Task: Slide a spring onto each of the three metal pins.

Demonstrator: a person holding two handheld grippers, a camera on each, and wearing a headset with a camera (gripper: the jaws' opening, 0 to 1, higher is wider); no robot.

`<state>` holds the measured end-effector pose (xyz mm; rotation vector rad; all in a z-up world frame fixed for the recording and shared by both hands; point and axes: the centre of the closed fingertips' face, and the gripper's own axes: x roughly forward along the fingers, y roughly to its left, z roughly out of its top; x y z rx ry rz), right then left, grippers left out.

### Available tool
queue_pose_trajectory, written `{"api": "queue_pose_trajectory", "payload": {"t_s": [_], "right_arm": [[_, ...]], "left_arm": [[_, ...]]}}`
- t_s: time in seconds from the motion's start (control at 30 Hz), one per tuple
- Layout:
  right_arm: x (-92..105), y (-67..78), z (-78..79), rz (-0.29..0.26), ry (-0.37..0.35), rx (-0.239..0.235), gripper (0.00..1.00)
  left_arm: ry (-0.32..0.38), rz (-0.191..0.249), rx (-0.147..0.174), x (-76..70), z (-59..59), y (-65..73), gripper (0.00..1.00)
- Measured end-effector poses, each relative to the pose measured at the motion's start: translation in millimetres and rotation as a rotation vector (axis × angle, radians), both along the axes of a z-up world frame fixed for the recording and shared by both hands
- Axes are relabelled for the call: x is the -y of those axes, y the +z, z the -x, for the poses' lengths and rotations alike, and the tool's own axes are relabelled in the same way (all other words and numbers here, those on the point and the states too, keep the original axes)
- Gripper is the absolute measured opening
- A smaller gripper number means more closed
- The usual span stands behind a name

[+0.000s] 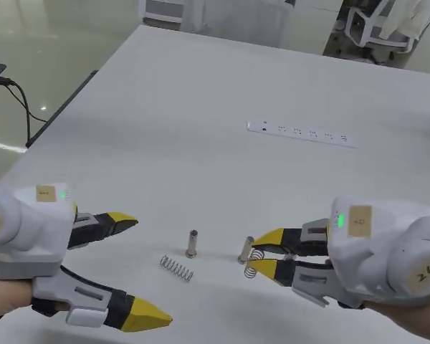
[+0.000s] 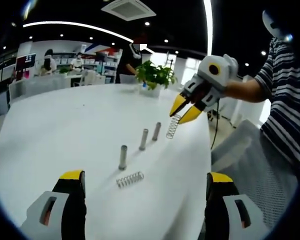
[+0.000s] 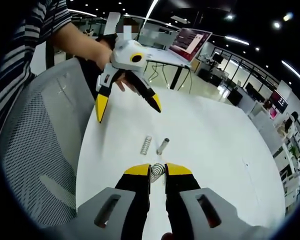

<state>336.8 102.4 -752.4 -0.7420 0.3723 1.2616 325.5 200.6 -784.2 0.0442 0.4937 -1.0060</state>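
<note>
Three short metal pins stand upright in a row on the white table (image 2: 65,130): the near pin (image 2: 123,157), the middle pin (image 2: 143,139) and the far pin (image 2: 156,131). From the head view I see two pins (image 1: 192,244) (image 1: 245,249). My right gripper (image 1: 262,254) (image 3: 158,170) is shut on a spring (image 1: 251,262) (image 3: 157,169) (image 2: 172,126), held just beside the far pin. A second spring (image 1: 176,268) (image 2: 130,179) (image 3: 146,145) lies loose on the table near the pins. My left gripper (image 1: 145,266) (image 2: 145,175) (image 3: 129,108) is open and holds nothing, left of the pins.
A white power strip (image 1: 301,132) lies farther back on the table. The table's left edge (image 1: 64,107) drops to the floor. A grey mesh chair (image 3: 35,150) stands close to the table's near side. A potted plant (image 2: 155,75) sits at the table's far end.
</note>
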Motion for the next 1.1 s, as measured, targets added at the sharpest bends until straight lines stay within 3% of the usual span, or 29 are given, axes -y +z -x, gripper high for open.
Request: {"api": "queue_pose_trajectory", "payload": {"t_s": [0.3,0.47,1.1], "right_arm": [[7.0,8.0,-33.1,-0.015,-0.1,0.05,0.08],[10.0,9.1,-47.1,-0.03,-0.155,0.044,0.08],[4.6,-3.4,-60.5,-0.053,-0.201,0.0,0.08]], "left_arm": [[0.016,-0.001,-0.002,-5.6,-0.3,-1.2,0.98],[0.018,-0.004,-0.007,-7.0,0.9,-2.8,0.98],[0.034,0.001,-0.01,-10.2,1.3,-3.1,0.98]]}}
